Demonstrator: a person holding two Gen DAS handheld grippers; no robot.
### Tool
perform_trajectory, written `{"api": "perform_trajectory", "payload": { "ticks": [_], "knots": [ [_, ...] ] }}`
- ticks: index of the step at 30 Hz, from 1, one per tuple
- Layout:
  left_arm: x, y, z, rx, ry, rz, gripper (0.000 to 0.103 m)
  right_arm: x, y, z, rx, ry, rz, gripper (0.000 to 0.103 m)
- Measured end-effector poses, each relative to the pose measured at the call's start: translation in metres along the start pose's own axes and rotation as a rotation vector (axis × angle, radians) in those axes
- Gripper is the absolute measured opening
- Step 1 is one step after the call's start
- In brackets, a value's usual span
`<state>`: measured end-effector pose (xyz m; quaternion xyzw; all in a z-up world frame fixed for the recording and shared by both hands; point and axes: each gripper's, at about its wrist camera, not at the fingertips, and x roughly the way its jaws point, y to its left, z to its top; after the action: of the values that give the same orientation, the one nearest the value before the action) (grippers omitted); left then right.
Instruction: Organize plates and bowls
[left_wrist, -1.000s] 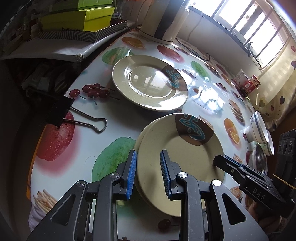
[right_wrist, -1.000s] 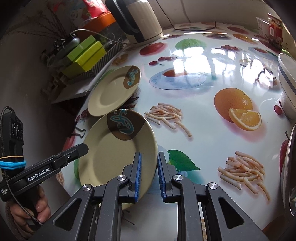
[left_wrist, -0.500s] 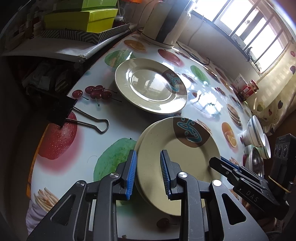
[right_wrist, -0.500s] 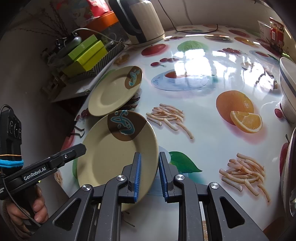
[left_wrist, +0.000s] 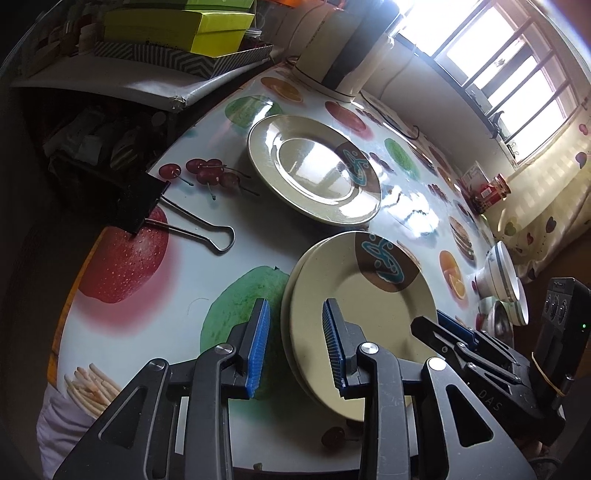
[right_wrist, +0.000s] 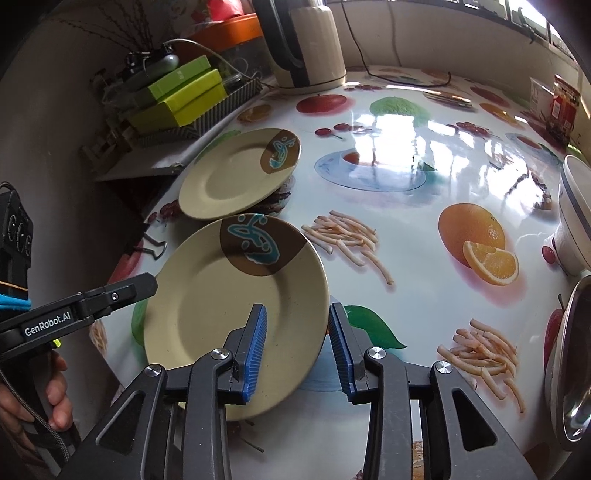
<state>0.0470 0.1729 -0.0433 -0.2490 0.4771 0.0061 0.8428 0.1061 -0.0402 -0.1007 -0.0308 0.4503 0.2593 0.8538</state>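
"GenRobot.AI" is printed in white along the arm of the left hand-held gripper (right_wrist: 146, 284), seen from the right wrist view, and "DAS" is moulded on the body of the right hand-held gripper (left_wrist: 439, 325), seen from the left wrist view. Both point steeply down at the fruit-patterned tabletop (right_wrist: 406, 229). The right one's jaws have just been opening and stand apart, the right rim of the stacked beige plates (right_wrist: 236, 306) between its blue pads (right_wrist: 255, 347) with no pad pressing. The left one's jaws have also just been opening and stand apart astride the stack's left rim, clear of it. A hand (right_wrist: 40, 402) grips the left handle, fingers curled round it. A single plate (left_wrist: 314, 177) with the same brown-and-teal mark lies just beyond the stack. Striped bowls (left_wrist: 498, 273) sit well off to the right of the left gripper, a black binder clip (left_wrist: 144, 206) to its upper left.
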Motion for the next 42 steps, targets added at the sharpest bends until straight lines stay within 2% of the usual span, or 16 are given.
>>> {"api": "perform_trajectory", "payload": {
  "ticks": [10,13,18,20,22,24,29,31,34,36,40,42],
  "knots": [
    [-0.001,0.003,0.002,0.007,-0.007,0.002,0.032,0.003,0.001,0.002,-0.001,0.010,0.002,0.035],
    [-0.010,0.005,0.006,0.016,-0.055,0.027,0.032,0.001,-0.002,0.003,-0.011,0.000,-0.027,0.035],
    [-0.027,0.009,0.024,0.030,-0.155,0.107,0.032,-0.013,-0.010,0.017,-0.016,-0.065,-0.044,0.036],
    [-0.034,0.007,0.031,0.063,-0.210,0.143,0.033,-0.018,-0.013,0.025,-0.013,-0.090,-0.042,0.040],
    [-0.038,0.002,0.037,0.122,-0.254,0.192,0.040,-0.024,-0.016,0.034,-0.017,-0.118,-0.045,0.044],
    [-0.041,0.000,0.043,0.160,-0.275,0.198,0.040,-0.030,-0.016,0.044,-0.035,-0.153,-0.056,0.045],
    [-0.040,0.008,0.061,0.123,-0.273,0.160,0.040,-0.041,-0.013,0.073,-0.095,-0.259,-0.076,0.049],
    [-0.035,0.012,0.066,0.098,-0.256,0.158,0.040,-0.041,-0.014,0.084,-0.117,-0.292,-0.073,0.054],
    [-0.024,0.016,0.077,0.062,-0.195,0.190,0.040,-0.025,-0.017,0.102,-0.111,-0.242,-0.086,0.057],
    [-0.019,0.018,0.079,0.055,-0.198,0.209,0.040,-0.013,-0.024,0.110,-0.076,-0.213,-0.048,0.057],
    [-0.008,0.022,0.086,0.048,-0.178,0.181,0.040,0.008,-0.026,0.118,-0.071,-0.174,-0.037,0.058],
    [0.001,0.027,0.089,0.014,-0.146,0.160,0.040,0.018,-0.024,0.122,-0.084,-0.161,-0.037,0.057]
  ]
}}
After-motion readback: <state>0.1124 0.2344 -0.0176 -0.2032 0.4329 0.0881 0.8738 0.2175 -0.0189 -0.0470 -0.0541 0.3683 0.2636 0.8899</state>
